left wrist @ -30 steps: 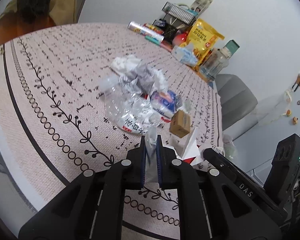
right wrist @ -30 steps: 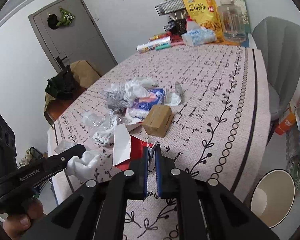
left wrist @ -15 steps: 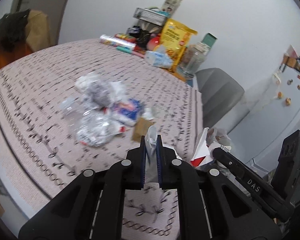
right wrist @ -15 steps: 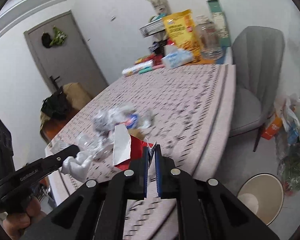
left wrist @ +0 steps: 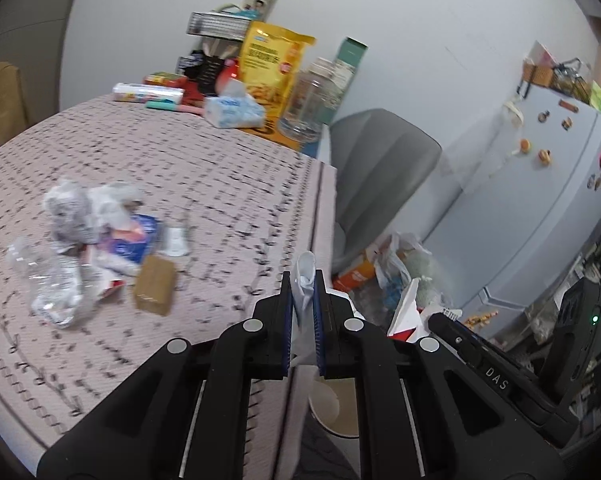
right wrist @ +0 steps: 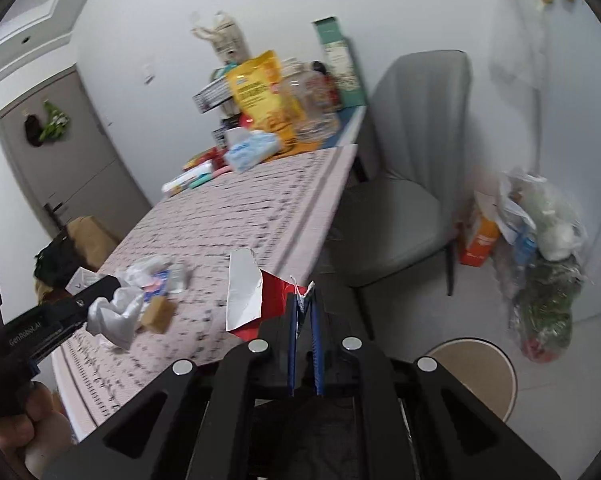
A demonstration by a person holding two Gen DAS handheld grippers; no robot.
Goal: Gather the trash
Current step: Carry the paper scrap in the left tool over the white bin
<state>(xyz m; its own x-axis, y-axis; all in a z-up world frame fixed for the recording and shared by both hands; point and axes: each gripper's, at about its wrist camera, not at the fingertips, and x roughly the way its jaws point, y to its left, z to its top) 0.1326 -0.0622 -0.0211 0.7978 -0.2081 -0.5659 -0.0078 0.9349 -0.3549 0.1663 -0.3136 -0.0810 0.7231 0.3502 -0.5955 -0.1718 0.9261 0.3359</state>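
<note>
My left gripper [left wrist: 303, 280] is shut on a crumpled white tissue [left wrist: 305, 276], also seen in the right wrist view [right wrist: 114, 314], held past the table's right edge. My right gripper [right wrist: 303, 300] is shut on a torn red and white wrapper [right wrist: 246, 296], also seen in the left wrist view [left wrist: 406, 312], beside the table edge. A round beige trash bin [right wrist: 476, 372] stands on the floor below both grippers; its rim shows in the left wrist view [left wrist: 336, 412]. More trash lies on the table: crumpled plastic [left wrist: 56, 280], a brown box [left wrist: 155, 290], a blue and red packet [left wrist: 130, 238].
The patterned table [left wrist: 204, 168] carries a yellow snack bag [left wrist: 270, 60], a jar [left wrist: 314, 100] and a tissue pack [left wrist: 232, 110] at its far end. A grey chair [right wrist: 412, 184] stands by the table. Bags of rubbish [right wrist: 540, 264] sit on the floor near a fridge [left wrist: 540, 200].
Both grippers have swung right, off the table and towards the floor bin, each still holding its piece of trash. The trash pile on the table has stayed put.
</note>
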